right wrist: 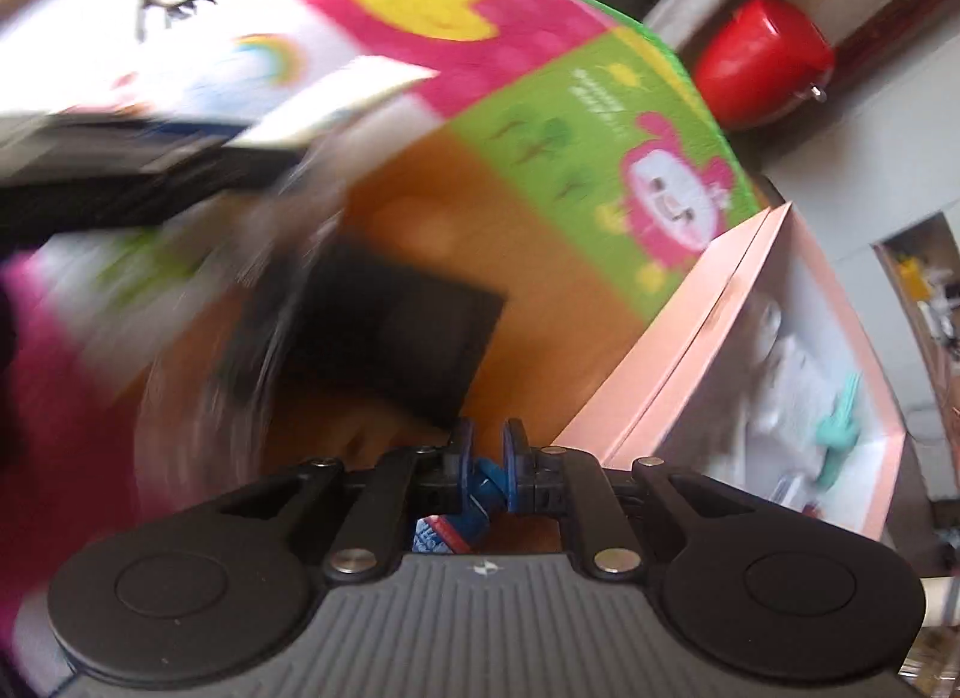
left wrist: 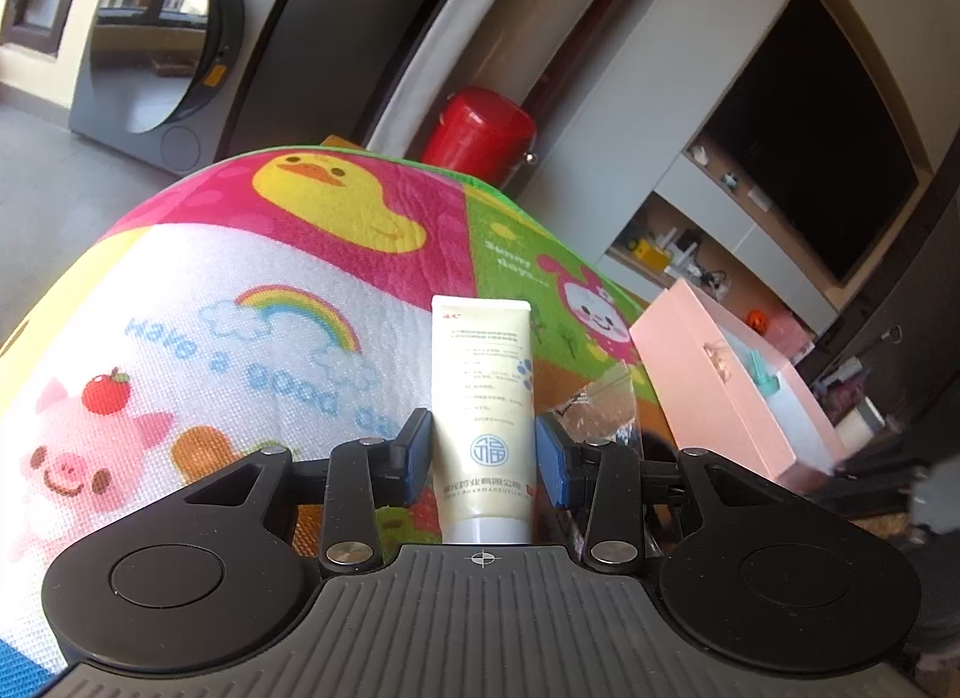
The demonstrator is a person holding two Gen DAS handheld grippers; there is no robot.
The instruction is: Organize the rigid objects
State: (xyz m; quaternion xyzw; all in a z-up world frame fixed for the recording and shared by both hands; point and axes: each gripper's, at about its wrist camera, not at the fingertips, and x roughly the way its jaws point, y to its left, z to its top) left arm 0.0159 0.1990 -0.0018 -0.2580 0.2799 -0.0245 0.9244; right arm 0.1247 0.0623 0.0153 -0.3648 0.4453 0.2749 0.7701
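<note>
The left tool [left wrist: 483,446] grips a cream plastic tube with a pale grey cap [left wrist: 482,398] between its blue pads, cap toward the camera, above the colourful cartoon play mat [left wrist: 240,290]. A pink open cardboard box [left wrist: 744,386] lies at three o'clock of the tube. In the blurred right wrist view, the right tool [right wrist: 487,461] is clamped on a small blue object [right wrist: 480,494], the same box at its two o'clock
</note>
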